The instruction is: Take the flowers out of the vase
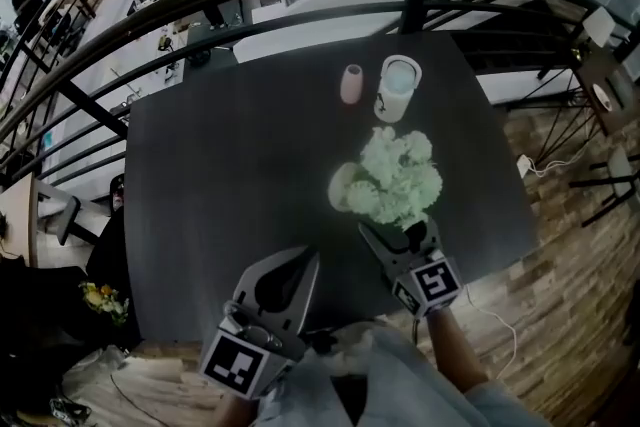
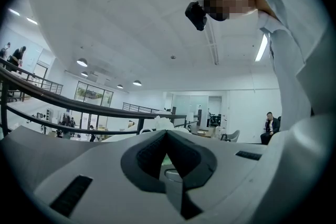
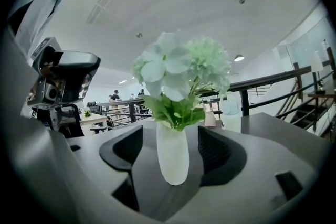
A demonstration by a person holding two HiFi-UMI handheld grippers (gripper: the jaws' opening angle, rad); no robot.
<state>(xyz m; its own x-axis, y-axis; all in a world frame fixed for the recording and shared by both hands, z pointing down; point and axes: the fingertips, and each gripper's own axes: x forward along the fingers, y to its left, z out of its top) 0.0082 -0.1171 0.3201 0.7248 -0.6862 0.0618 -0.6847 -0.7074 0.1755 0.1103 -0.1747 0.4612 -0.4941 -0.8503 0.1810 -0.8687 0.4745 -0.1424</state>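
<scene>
The task has barely begun: the bunch of pale white-green flowers [image 1: 397,177] sits fully in its white vase [image 1: 345,187], stems and green leaves tucked into the neck, and the vase stands upright on the dark desk [image 1: 220,175] towards the person's near right. The right tool [image 1: 398,230] is brought up level against it. In the right gripper view its jaws are spread wide with the vase body standing between them, and a gap of dark desk shows on each side, so the pads flank the vase without pressing on it. The left tool [image 1: 305,260] hangs nearer the person and to the left of the vase, apart from it. Its jaws are pressed together to a point with nothing between them, and its own view looks over the desk towards the railing, catching only a little of the flowers beyond the tips. Further back on the desk, well apart from the vase, stand a small pink container [image 1: 352,83] and a white one [image 1: 397,85] just beside it, perhaps a lidded cup, though the head view is too small to be sure. Nothing has been lifted out so far. What is left appears to be the whole job: steadying the vase, most likely with the right tool closing on it, taking hold of the stems or the bunch, drawing it up clear of the neck, and setting it down on the desk.
</scene>
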